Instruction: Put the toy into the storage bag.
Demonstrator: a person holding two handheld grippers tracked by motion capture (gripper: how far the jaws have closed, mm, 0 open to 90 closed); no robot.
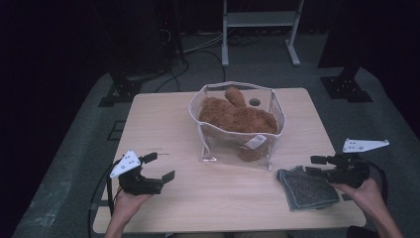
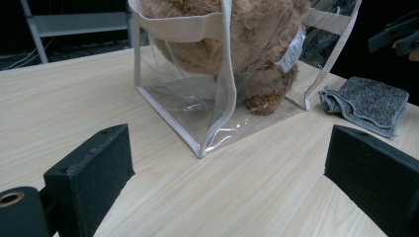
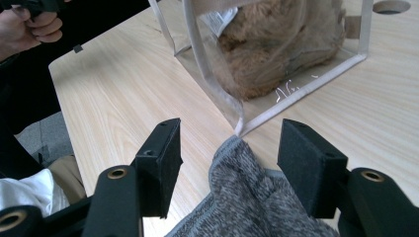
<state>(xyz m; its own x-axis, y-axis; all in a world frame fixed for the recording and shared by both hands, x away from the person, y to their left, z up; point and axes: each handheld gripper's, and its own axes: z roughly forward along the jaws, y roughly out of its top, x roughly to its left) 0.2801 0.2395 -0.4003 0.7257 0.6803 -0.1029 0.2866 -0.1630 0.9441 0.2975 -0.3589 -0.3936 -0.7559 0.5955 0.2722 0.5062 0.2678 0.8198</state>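
Now your right tool [image 1: 317, 165] hangs spread over the soft, limp grey cloth [image 1: 306, 188]; pinch its folded near-right edge firmly.

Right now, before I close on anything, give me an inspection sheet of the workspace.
Surface: light wooden table, with a round hole near its far edge.
Job's things: folded grey knitted cloth lying flat at the near right; clear plastic bag with white trim upright mid-table, holding a brown plush bear.
Clutter: nothing seen.
Grippers: left hand-held gripper open over bare table; right hand-held gripper open, its jaws on either side of the cloth's corner, pads not pressing.
Cables: a black cable trails from the left hand-held gripper; more cables on the floor behind.
Surroundings: grey carpet, white metal frame, dark stands.
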